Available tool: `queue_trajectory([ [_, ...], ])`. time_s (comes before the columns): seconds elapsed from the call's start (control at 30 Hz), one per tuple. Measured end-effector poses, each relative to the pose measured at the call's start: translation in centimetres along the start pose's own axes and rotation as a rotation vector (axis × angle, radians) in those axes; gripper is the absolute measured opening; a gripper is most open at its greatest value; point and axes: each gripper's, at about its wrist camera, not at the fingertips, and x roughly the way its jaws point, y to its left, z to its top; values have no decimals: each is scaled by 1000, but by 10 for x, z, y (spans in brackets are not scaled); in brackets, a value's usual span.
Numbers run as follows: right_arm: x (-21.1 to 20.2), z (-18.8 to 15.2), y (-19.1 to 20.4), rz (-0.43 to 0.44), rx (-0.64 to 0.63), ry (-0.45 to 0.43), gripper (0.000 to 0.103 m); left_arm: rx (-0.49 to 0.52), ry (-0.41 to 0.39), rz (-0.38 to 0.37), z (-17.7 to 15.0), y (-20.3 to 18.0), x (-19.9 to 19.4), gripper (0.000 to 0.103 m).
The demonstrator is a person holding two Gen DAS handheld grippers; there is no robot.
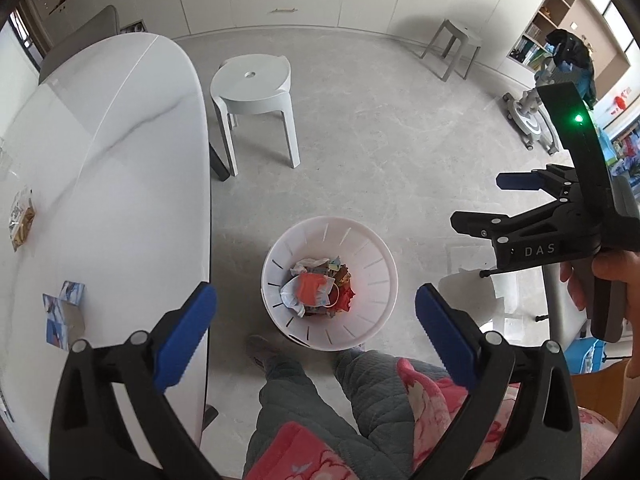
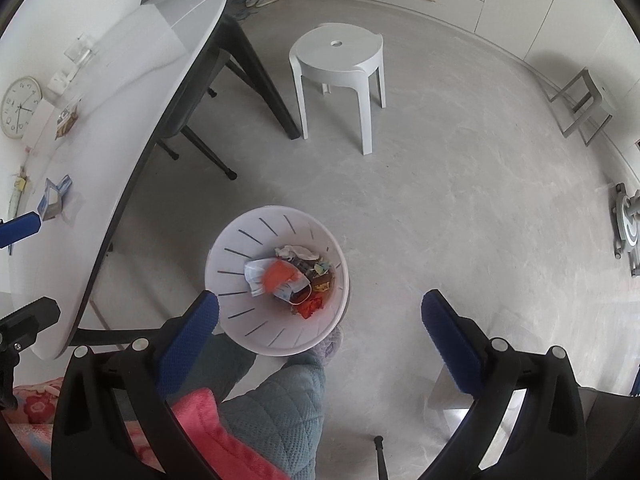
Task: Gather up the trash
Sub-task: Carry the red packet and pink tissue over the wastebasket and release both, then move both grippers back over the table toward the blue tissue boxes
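A white slotted trash bin (image 1: 370,258) stands on the floor by my feet, holding crumpled trash (image 1: 318,288): an orange-and-white face mask, wrappers, paper. It shows in the right wrist view too (image 2: 240,248), with the trash (image 2: 290,276) inside. My left gripper (image 1: 316,332) is open and empty, above the bin's near rim. My right gripper (image 2: 320,332) is open and empty, above the floor just right of the bin; it also shows in the left wrist view (image 1: 476,200), open. A small blue-and-white carton (image 1: 64,312) and a snack packet (image 1: 22,220) lie on the white table (image 1: 120,160).
A white stool (image 1: 252,92) stands beyond the bin, a grey stool (image 1: 452,48) farther back by the cabinets. The table's dark legs (image 2: 260,80) are left of the bin. A clock (image 2: 20,106) lies on the table. An exercise machine (image 1: 536,112) stands at right.
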Motion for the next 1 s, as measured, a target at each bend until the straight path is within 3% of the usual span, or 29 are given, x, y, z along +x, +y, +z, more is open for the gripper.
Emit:
queue_trajectory([
  [0.2,-1,5,15,14,-39,-3,101,-50,-7,32,1,8,-5,95],
  [0.33,-4,19,33,32,-90,-11,101,-143,-40,73,-1,34,-15,95],
  [0.5,-9,47,76,67,-204,-41,101,-347,-77,149,-16,87,-30,95],
  [0.67,-6,75,126,119,-320,-48,101,-648,-129,223,-46,151,-46,95],
  [0.73,-3,85,150,138,-379,-41,101,-700,-151,238,-57,172,-52,95],
  [0.87,0,99,193,160,-476,-25,101,-565,-151,304,-68,197,-54,95],
  [1.0,0,106,234,142,-518,-25,101,-351,-102,268,-75,232,-45,95],
])
